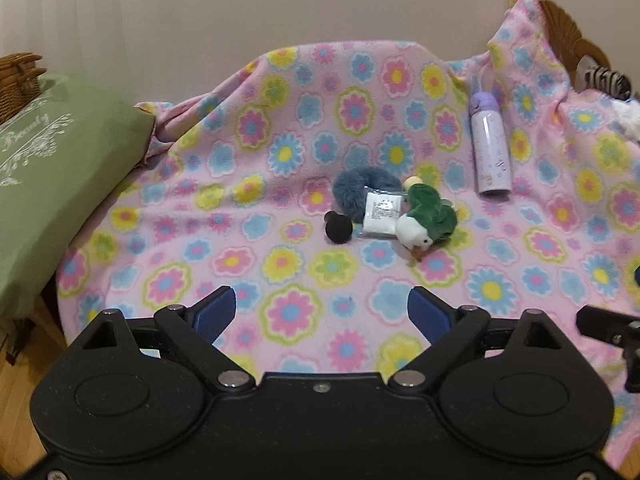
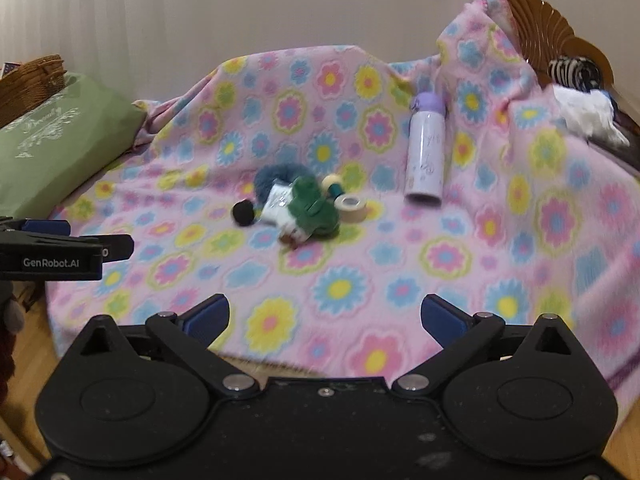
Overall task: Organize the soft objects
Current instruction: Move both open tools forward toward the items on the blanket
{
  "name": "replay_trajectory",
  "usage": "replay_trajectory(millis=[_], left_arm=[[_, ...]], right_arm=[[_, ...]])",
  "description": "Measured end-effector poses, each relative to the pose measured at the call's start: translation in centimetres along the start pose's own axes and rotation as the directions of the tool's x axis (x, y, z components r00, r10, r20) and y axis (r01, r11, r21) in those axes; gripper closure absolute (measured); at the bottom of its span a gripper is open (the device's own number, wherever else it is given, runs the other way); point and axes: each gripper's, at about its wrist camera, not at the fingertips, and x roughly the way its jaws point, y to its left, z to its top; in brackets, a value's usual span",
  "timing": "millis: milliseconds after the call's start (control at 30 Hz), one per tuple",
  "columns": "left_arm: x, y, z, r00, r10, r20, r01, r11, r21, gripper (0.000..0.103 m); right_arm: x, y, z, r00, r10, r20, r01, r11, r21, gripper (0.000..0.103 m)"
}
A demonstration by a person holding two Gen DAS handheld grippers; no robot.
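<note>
Both the left gripper (image 1: pixel 322 306) and right gripper (image 2: pixel 325 316) are spread wide, holding nothing. At frame centre, a green-and-white plush duck (image 1: pixel 426 220) lies against a fluffy blue scrunchie (image 1: pixel 352 188) on the pink flowered fleece blanket (image 1: pixel 280 128). Only the right wrist view reveals a beige tape roll (image 2: pixel 351 208) behind the duck.

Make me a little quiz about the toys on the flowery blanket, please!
1. True or false: the purple bottle is standing up straight.
2. What lies on the fluffy blue ring? A) a white packet B) a spoon C) a shoe
3. Fill in: the green duck toy has a ____ face.

Key:
1. False; it lies on its side on the blanket.
2. A, the white packet.
3. White.
</note>
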Motion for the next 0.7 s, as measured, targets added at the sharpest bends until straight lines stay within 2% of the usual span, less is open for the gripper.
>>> replay_trajectory(millis=[267,400,700], left_arm=[[6.0,-0.6,0.9,1.0,0.02,0.008,-0.021,0.997,0.069,0.012],[9.1,-0.7,1.0,1.0,0.017,-0.01,-0.017,0.997,0.078,0.012],[15.4,-0.6,1.4,0.999,0.014,-0.051,-0.011,0.998,0.064,0.012]], right_arm=[[5.8,-0.8,1.1,0.998,-0.041,0.05,0.045,0.997,-0.07,0.0],[9.0,-0.9,1.5,0.998,-0.048,0.038,0.052,0.994,-0.1,0.0],[16.1,-2.2,3.5,0.992,0.028,-0.12,-0.029,1.0,-0.011,0.0]])
